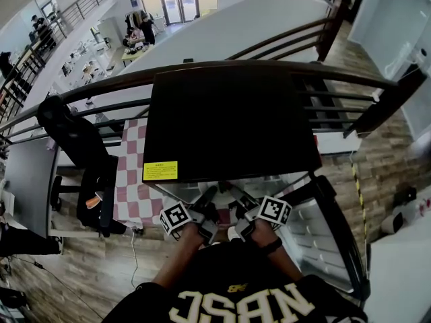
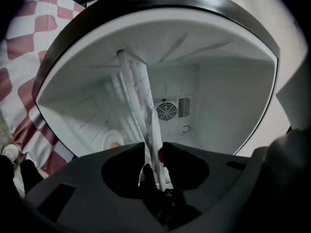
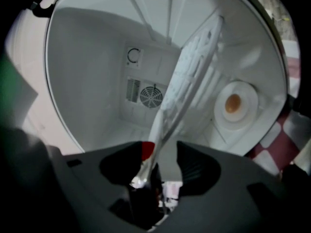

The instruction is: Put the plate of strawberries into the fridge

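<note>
I stand at a small black fridge [image 1: 229, 123] whose door [image 1: 326, 241] hangs open on the right. Both grippers reach into its white inside. In the left gripper view the plate's pale rim [image 2: 154, 166] runs edge-on between the fingers of my left gripper [image 2: 153, 152], and a red strawberry [image 2: 160, 156] shows against the right finger. In the right gripper view, my right gripper [image 3: 163, 152] stands open around the rim [image 3: 140, 176]. There a strawberry [image 3: 147, 149] lies by the left finger, with a clear gap to the right finger. A white ribbed shelf [image 3: 194, 57] runs on from the jaws toward the back wall.
A round fan grille [image 2: 167, 111] and a round lamp [image 3: 234, 103] sit on the fridge's inner walls. Left of the fridge stand a table with a red-and-white checked cloth [image 1: 131, 180] and a black chair [image 1: 94, 173]. A dark railing [image 1: 202, 69] runs behind.
</note>
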Available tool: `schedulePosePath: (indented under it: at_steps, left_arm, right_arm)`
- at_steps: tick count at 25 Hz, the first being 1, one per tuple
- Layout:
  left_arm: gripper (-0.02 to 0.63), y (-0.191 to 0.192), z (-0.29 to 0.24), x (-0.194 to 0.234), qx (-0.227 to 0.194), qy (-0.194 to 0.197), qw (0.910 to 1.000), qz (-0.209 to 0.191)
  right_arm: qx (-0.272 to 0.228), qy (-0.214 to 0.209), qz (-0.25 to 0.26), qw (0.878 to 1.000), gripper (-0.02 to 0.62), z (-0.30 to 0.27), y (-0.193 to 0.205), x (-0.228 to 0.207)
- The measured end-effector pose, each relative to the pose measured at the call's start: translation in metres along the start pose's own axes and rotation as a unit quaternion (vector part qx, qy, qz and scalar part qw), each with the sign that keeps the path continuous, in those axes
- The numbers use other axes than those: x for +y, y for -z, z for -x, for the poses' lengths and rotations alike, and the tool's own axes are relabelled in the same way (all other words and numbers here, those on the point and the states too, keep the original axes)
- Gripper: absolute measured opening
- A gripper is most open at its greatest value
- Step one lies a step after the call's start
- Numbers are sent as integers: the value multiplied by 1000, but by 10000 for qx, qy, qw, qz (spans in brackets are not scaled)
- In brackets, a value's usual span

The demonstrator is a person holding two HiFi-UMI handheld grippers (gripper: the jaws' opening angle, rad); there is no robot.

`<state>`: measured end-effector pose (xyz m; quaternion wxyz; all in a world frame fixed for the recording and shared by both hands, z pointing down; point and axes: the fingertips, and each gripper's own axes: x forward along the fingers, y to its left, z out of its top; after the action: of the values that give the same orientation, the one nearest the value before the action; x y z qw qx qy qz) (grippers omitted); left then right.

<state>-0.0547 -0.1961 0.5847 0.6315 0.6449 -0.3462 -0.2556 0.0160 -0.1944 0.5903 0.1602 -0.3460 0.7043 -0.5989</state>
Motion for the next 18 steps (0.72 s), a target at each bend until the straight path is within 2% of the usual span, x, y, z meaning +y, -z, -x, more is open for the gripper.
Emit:
schedulePosePath:
  at_steps: [2, 8, 11, 14, 18]
  left_arm:
    - [141, -2, 2, -2, -13, 3, 10000, -38]
    - [176, -2, 11, -6, -3, 104, 9998, -145]
    - [178, -1, 18, -9, 11, 99, 9990, -444]
    - [178, 0, 25, -10, 78, 108, 9969, -770]
    - [178, 3, 39, -4, 190, -100, 9881, -1526]
  right_arm:
    - [-69, 58, 118, 9999, 248, 3, -4, -1]
    - [-186, 20, 422, 9989, 272, 12, -5, 4]
    - [-168, 113, 619, 9979, 272, 16, 1, 4]
    - [-158, 193, 1190, 9926, 272, 20, 2, 4]
    - [-140, 336, 2118, 9766, 272, 26, 5, 6]
